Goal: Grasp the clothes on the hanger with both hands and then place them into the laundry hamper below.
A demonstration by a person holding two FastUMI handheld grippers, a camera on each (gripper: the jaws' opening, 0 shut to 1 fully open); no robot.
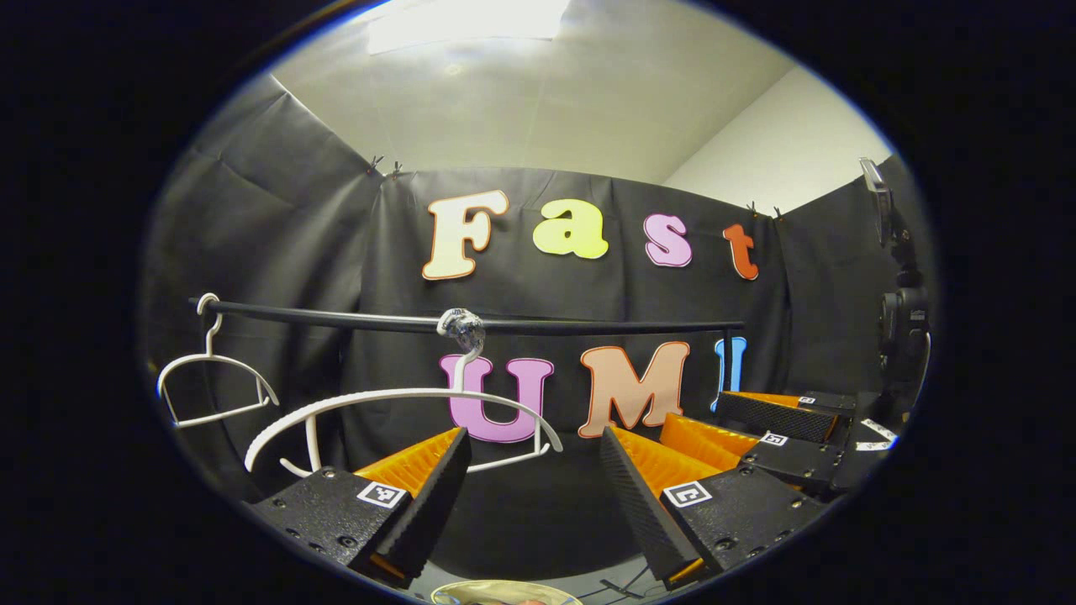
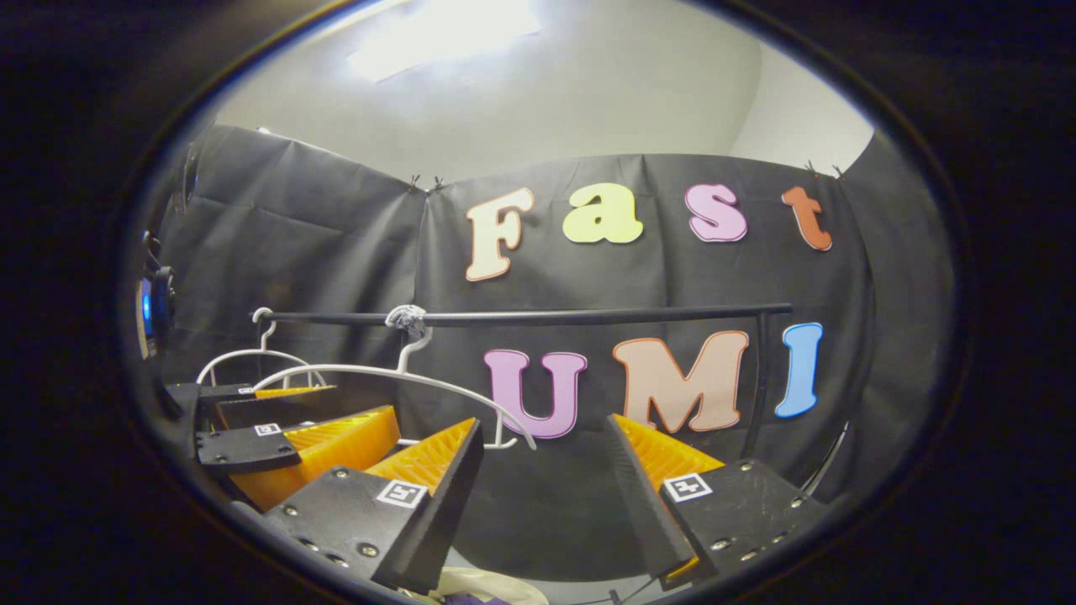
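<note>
A bare white hanger (image 1: pixel 403 395) hangs by its hook from the black rail (image 1: pixel 588 326), with no garment on it. My left gripper (image 1: pixel 534 437) is open below and in front of it, nothing between its fingers. My right gripper (image 2: pixel 545 423) is also open and holds nothing. It appears at the right of the left gripper view as the right gripper (image 1: pixel 731 424). The left gripper (image 2: pixel 361 402) appears at the left of the right gripper view, under the same hanger (image 2: pixel 378 372). Pale cloth (image 2: pixel 479 584) with a purple patch lies at the bottom edge. A pale rounded shape (image 1: pixel 504 592) lies low too; I cannot tell what it is.
A second bare white hanger (image 1: pixel 214 360) hangs at the rail's left end, also seen as the far hanger (image 2: pixel 252 353). The rail (image 2: pixel 588 317) rests on an upright post (image 2: pixel 761 378) at its right end. A dark device on a stand (image 1: pixel 904 319) is at the right.
</note>
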